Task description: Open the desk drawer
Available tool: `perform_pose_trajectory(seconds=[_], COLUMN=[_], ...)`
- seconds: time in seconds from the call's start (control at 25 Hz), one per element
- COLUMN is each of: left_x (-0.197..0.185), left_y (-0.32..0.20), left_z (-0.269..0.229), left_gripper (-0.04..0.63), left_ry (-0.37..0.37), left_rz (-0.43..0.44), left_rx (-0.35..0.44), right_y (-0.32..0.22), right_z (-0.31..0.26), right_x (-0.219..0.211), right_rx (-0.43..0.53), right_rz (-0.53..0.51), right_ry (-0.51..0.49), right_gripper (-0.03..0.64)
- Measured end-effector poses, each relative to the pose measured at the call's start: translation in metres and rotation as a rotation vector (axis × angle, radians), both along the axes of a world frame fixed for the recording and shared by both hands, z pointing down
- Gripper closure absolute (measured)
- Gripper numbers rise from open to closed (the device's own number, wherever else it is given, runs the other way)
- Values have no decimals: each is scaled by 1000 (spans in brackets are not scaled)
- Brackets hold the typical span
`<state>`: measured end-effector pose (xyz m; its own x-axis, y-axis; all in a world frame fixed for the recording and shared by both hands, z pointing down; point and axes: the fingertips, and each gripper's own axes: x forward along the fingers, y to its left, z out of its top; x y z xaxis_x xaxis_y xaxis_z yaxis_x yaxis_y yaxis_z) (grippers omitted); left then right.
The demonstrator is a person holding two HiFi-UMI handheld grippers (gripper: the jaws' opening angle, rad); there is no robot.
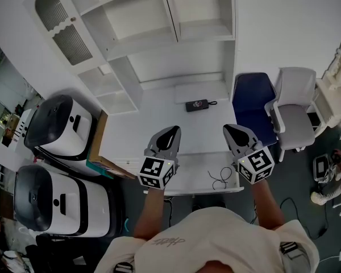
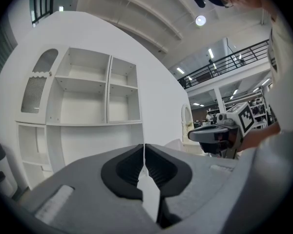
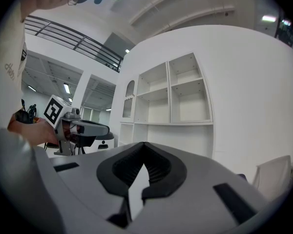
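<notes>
We hold the left gripper [image 1: 173, 131] and right gripper [image 1: 231, 130] shut tight, empty, above the white desk [image 1: 153, 121]; we see no drawer pulled out.

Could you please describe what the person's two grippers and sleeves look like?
Both the left gripper and right gripper have grey tapered shells with black insets. Each carries a white cube printed with black square markers. Their fingers are black and ribbed. The person wears a cream short-sleeved shirt.
</notes>
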<state>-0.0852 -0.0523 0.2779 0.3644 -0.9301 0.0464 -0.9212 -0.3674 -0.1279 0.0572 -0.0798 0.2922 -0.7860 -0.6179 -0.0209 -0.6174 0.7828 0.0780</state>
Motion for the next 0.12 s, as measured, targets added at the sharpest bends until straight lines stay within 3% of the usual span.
perform_pose_trajectory(seconds=[0.12], left_x=[-3], left_y=[1], left_z=[-2], left_gripper=[575], left_ry=[0], left_rz=[-7], left_rx=[5], right_y=[-2], right_z=[-2], right_x=[-2], right_rx=[5], right_rz=[-3], right_ry=[-1], right_gripper=[615])
